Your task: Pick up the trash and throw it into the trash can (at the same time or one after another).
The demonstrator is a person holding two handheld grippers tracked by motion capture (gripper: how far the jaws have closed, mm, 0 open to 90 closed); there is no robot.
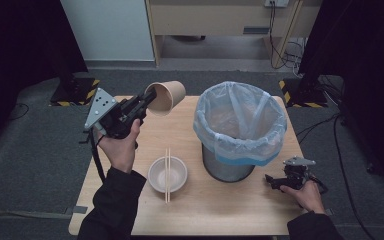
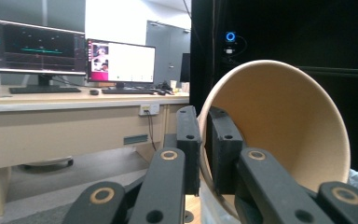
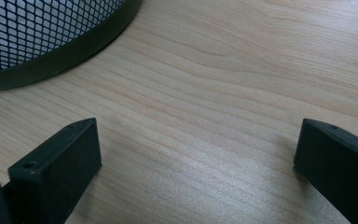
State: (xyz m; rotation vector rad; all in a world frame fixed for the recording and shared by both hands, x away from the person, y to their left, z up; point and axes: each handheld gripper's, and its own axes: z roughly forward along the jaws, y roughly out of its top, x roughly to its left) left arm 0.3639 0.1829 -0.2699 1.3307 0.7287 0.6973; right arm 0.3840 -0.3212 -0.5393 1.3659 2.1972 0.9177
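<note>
My left gripper (image 1: 147, 102) is shut on the rim of a brown paper cup (image 1: 167, 96), held up in the air over the table's far left and tipped on its side. In the left gripper view the cup (image 2: 284, 121) opens toward the camera and its wall is pinched between the two black pads; the left gripper (image 2: 204, 140) closes on that rim. To the right of the cup stands a mesh waste bin (image 1: 239, 131) lined with a clear bag. My right gripper (image 1: 271, 181) rests low on the table by the bin's base, its jaws wide apart on bare wood (image 3: 196, 154).
A white bowl (image 1: 156, 175) with a pair of chopsticks (image 1: 168, 175) laid across it sits near the table's front middle. The wooden table (image 1: 220, 210) ends just beyond the bin on the right. Monitors and a desk (image 2: 74, 100) stand far behind.
</note>
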